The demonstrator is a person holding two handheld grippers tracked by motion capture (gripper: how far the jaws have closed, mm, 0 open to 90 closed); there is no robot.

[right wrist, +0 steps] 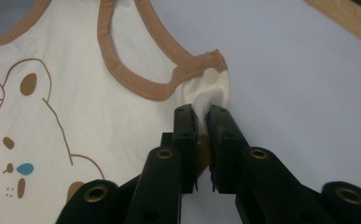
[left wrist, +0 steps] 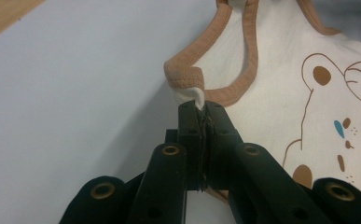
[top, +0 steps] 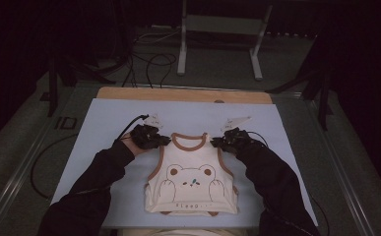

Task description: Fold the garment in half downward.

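A small cream vest [top: 192, 184] with brown trim and a bear print lies on the pale blue mat [top: 104, 128]. My left gripper [top: 162, 140] is shut on the vest's left shoulder strap [left wrist: 187, 91], with white fabric pinched between its jaws. On the other side, my right gripper [top: 219, 142] is shut on the right shoulder strap [right wrist: 205, 88], beside a white snap button [right wrist: 210, 74]. Both straps are lifted a little off the mat, while the hem rests near the front edge. The bear print [left wrist: 332, 126] [right wrist: 19, 140] appears in both gripper views.
A wooden strip [top: 183, 94] borders the mat's far edge. Beyond it stand a white metal frame [top: 222, 34] and black cables [top: 148, 64] on the floor. Blue mat lies bare to the left and right of the vest.
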